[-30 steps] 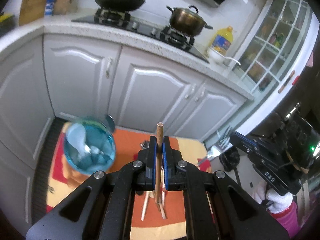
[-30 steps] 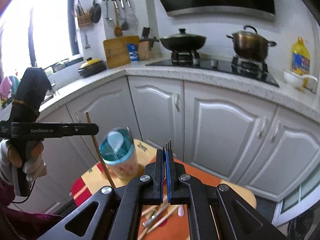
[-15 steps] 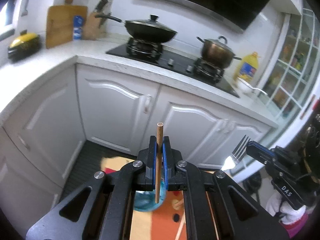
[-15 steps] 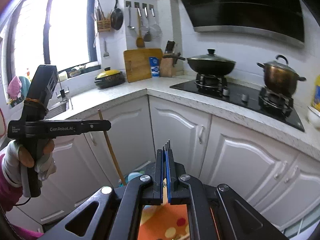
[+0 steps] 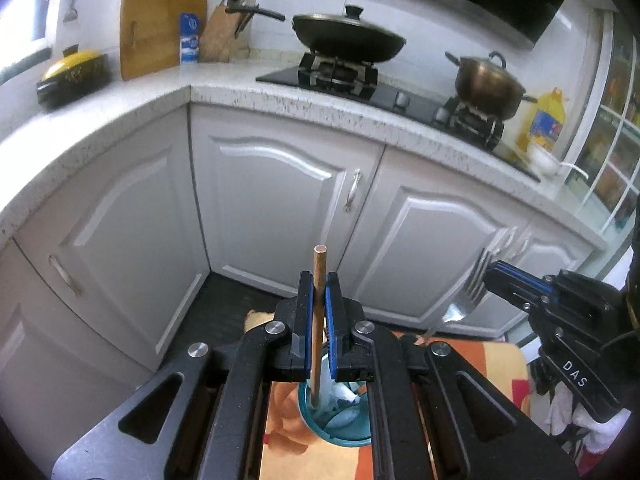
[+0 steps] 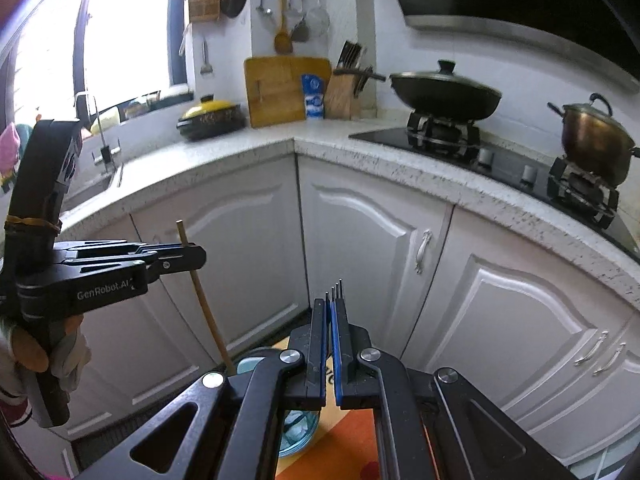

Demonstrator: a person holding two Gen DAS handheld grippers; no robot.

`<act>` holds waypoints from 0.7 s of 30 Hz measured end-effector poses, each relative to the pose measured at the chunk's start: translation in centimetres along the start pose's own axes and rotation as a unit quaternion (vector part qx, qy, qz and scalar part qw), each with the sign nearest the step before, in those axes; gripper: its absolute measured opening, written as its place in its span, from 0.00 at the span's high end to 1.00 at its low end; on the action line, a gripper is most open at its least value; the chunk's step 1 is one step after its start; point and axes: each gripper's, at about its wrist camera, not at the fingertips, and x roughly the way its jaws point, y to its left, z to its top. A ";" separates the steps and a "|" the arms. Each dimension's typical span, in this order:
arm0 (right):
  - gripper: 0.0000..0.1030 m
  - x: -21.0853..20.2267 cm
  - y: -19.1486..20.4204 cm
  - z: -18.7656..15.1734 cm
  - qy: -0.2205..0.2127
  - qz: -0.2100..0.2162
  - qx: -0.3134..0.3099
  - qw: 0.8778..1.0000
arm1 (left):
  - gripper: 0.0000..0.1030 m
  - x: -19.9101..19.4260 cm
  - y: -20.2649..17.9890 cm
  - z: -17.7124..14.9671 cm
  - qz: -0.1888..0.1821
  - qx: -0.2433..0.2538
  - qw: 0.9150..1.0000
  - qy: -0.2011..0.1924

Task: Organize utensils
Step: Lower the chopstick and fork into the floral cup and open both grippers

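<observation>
Chopstick [image 5: 319,320], a plain round wooden stick, stands nearly upright clamped between the left gripper's [image 5: 319,300] blue pads, its lower tip just over the open teal cup [image 5: 340,424] on the orange cloth. Beside it, the right gripper [image 6: 333,308], angled downward, is clamped on a silver fork [image 5: 464,300] with tines pointing up toward the white cabinets.
</observation>
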 end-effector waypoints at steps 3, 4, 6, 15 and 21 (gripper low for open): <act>0.98 1.0 0.5 -0.6 0.014 0.009 -0.005 1.000 | 0.96 0.7 0.0 -0.7 -0.002 -0.002 1.000 0.010; 0.98 1.4 0.8 -0.9 0.019 0.009 -0.012 1.000 | 0.96 1.0 0.1 -0.9 -0.002 -0.003 1.000 0.014; 0.98 2.1 1.2 -1.3 0.028 0.012 -0.017 0.999 | 0.96 1.5 0.1 -1.3 -0.002 -0.007 1.000 0.020; 0.98 4.9 0.8 -3.2 0.063 0.039 0.009 0.997 | 0.96 2.9 -0.2 -3.1 -0.001 -0.012 0.999 0.046; 0.97 4.5 -0.3 -3.3 0.066 0.050 0.035 0.996 | 0.89 3.1 -0.3 -3.3 -0.004 -0.021 0.998 0.053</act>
